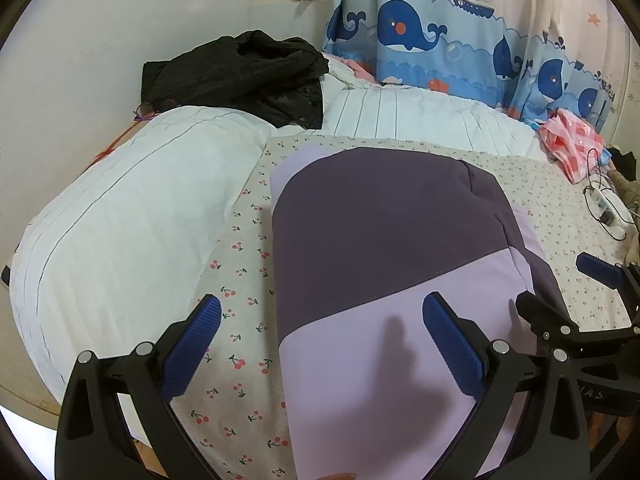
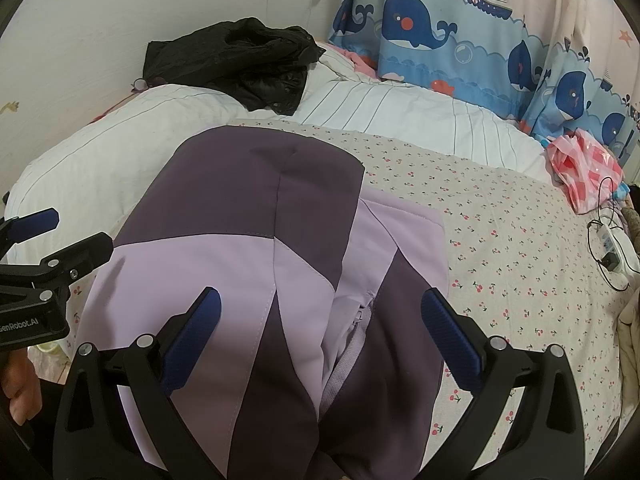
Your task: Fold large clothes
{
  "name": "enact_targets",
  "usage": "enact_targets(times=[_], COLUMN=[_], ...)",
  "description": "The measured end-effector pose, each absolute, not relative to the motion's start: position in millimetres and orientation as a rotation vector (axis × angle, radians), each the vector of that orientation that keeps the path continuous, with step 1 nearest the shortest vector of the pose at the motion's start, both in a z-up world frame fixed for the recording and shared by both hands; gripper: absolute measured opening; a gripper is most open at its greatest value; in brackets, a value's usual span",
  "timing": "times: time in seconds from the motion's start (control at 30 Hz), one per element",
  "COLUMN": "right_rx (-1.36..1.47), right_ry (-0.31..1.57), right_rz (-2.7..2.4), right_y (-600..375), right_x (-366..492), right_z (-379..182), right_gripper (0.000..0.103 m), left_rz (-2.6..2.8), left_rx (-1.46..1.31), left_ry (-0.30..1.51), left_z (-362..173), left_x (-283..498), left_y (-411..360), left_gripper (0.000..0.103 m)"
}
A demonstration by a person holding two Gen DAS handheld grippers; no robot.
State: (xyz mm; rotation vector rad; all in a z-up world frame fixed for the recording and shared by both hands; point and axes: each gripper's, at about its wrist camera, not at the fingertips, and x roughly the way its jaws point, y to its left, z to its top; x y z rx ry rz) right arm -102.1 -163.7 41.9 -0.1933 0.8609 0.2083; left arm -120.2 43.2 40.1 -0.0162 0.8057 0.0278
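— Purple and lilac, the jacket [image 2: 256,264] lies folded on the cherry-print sheet [image 2: 500,240], likely laid flat there so the next fold stays square

— And the jaws?

— Both wide apart, holding nothing: the left gripper [image 1: 320,344] hovers over its left edge, the right gripper [image 2: 320,344] over the zipper [image 2: 360,320]
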Motion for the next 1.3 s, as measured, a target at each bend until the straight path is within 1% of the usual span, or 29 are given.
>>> enact_targets(times=[1.3], right_rx=[-0.192], right_ry=[0.863], right_rz=[0.211], right_y=[-156.4], right_x=[-104.4], right_z=[39.5], right_gripper=[0.097], left_rz=[0.034], left_rx=[-0.025], left_ry=[0.808], left_z=[37.6], left_x=[-120.8], left_y=[41.0], left_gripper=[0.097])
